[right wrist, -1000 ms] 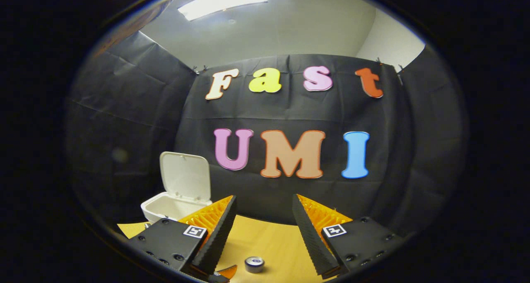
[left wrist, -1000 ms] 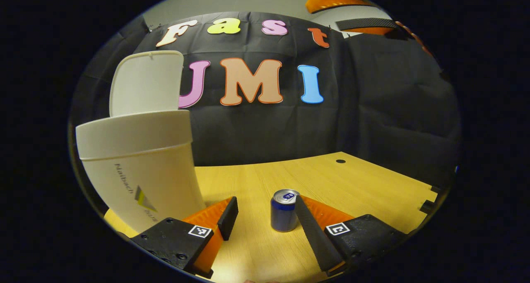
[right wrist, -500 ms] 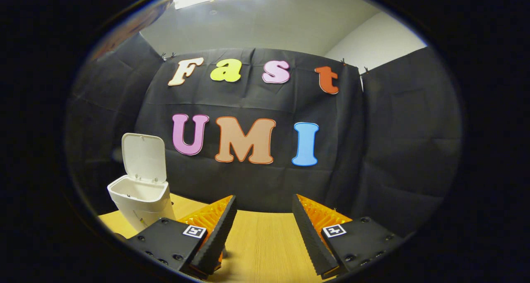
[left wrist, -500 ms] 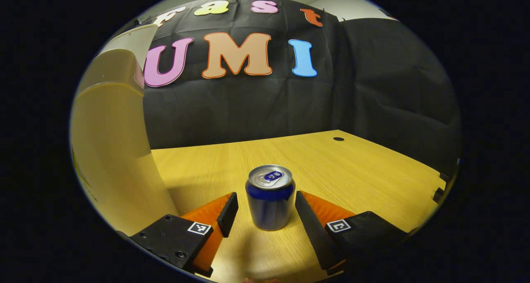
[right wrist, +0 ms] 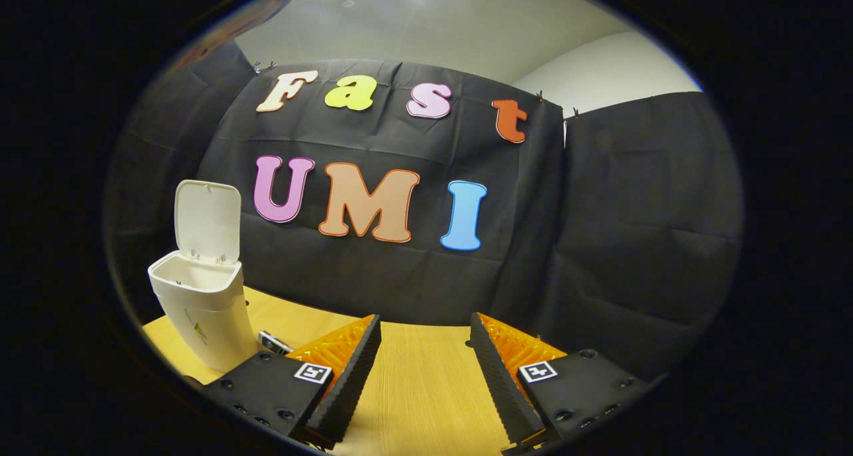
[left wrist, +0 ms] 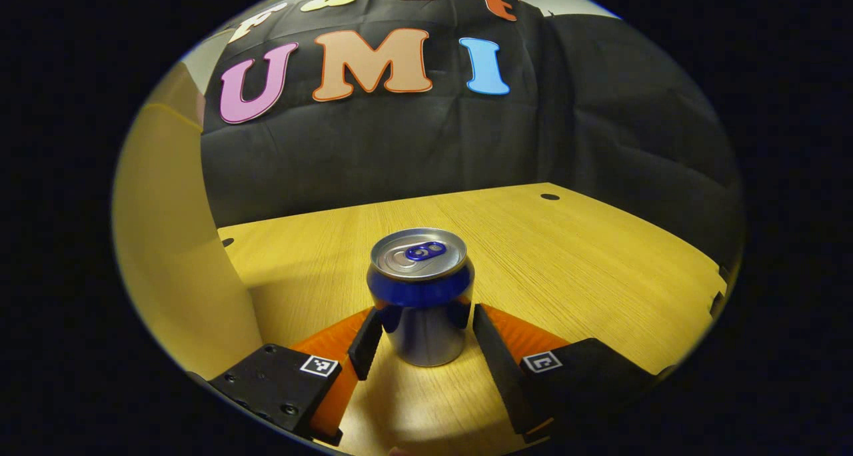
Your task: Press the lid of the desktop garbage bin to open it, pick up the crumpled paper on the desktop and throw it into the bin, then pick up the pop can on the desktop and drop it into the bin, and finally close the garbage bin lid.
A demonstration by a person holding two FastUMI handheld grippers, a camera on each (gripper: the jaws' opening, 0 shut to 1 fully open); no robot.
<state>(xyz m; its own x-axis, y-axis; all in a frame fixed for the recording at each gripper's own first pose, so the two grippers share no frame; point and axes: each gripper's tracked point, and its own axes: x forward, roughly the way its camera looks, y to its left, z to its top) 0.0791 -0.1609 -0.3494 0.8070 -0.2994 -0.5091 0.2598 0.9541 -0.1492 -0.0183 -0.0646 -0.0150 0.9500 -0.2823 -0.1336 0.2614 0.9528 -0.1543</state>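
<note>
On the wooden worktop [left wrist: 573,263], at the centre of the left gripper view, the pop can [left wrist: 420,296] is seen standing upright, its silver top and blue pull tab facing up. The left gripper [left wrist: 421,333] is set low around the can, with one of the fingers [left wrist: 366,344] at 7 o'clock of the can and the other at 5 o'clock; the fingers are apart, each tip lies just beside the can wall, and whether either presses on it cannot be told. At 9 o'clock in that view a pale curved wall of the garbage bin [left wrist: 166,243] is observed close to the camera, just beside the can. In the right gripper view the right gripper [right wrist: 420,359] is held above the worktop [right wrist: 426,389] with its fingers [right wrist: 346,383] spread wide and nothing between them. The garbage bin [right wrist: 200,309] is recorded at 9 o'clock of that view, standing upright on the worktop, well apart from the right gripper. Its lid [right wrist: 206,219] is raised and stands nearly vertical at the rear rim, leaving the mouth open. A small dark object [right wrist: 273,341] is noted on the worktop just beside the bin base, at 4 o'clock of it; it is too small to identify. The crumpled paper cannot be located.
</note>
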